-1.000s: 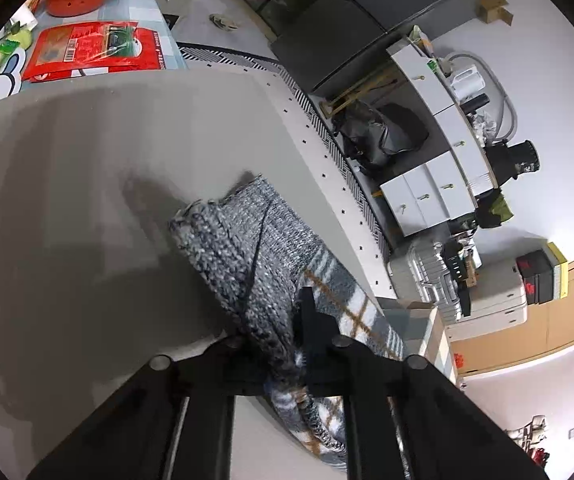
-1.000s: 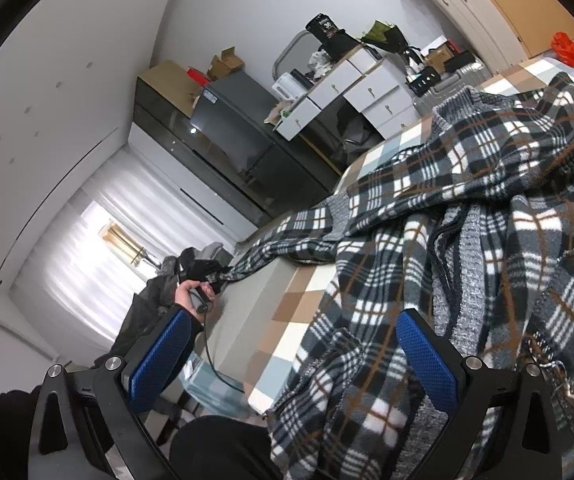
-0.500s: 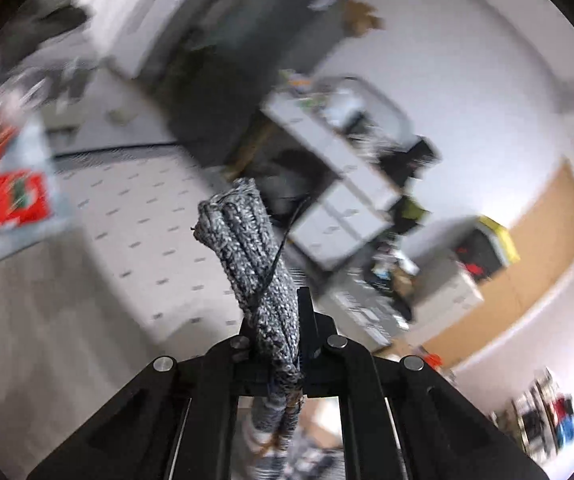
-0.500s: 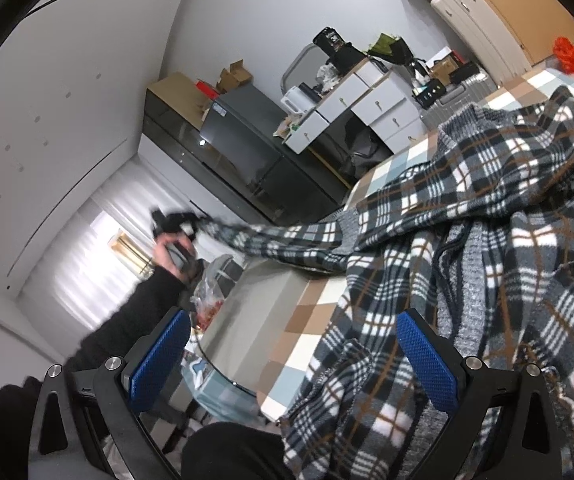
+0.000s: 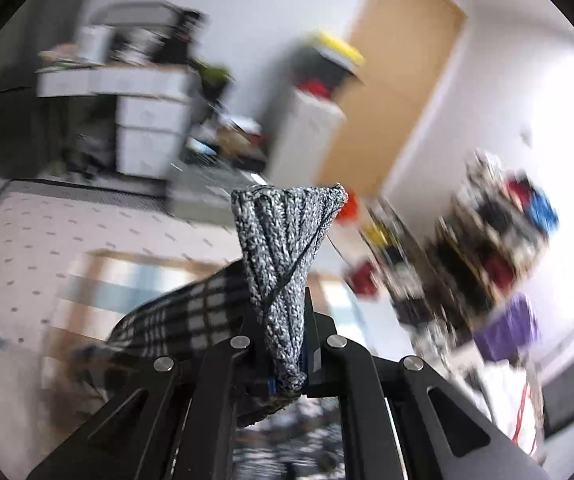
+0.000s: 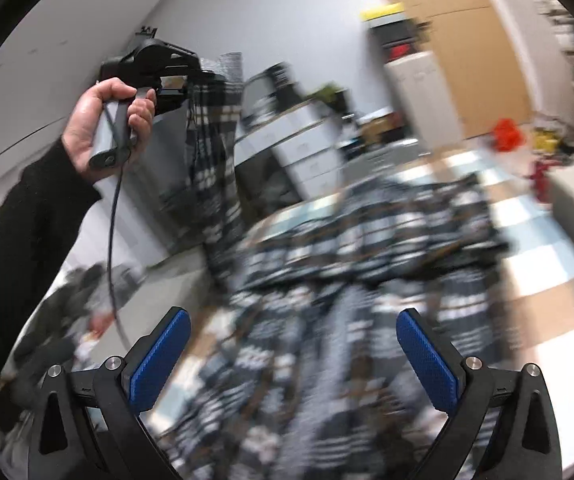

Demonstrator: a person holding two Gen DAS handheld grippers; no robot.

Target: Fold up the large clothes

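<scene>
A large plaid garment (image 6: 367,260) in black, white and brown lies bunched on the checked tablecloth (image 6: 527,248). My left gripper (image 5: 283,320) is shut on its grey knit cuff (image 5: 287,240), which sticks up between the fingers. In the right wrist view a hand (image 6: 103,128) holds that left gripper (image 6: 207,76) high at the upper left. The plaid sleeve (image 6: 215,160) hangs down from it to the pile. My right gripper (image 6: 293,352) hovers over the near part of the garment. It is open, its blue pads (image 6: 159,356) wide apart with nothing between them.
White drawer units (image 5: 147,120) and a tall white cabinet (image 5: 307,132) stand along the far wall by a wooden door (image 5: 391,80). A cluttered shelf (image 5: 495,240) is at the right. A dotted rug (image 5: 47,240) covers the floor. A dark sleeve (image 6: 15,240) fills the left side.
The left gripper has swung up and away from the grey surface with the cuff, rolling as it rose; the sleeve now hangs stretched. The right gripper shifted a little and stayed open.
</scene>
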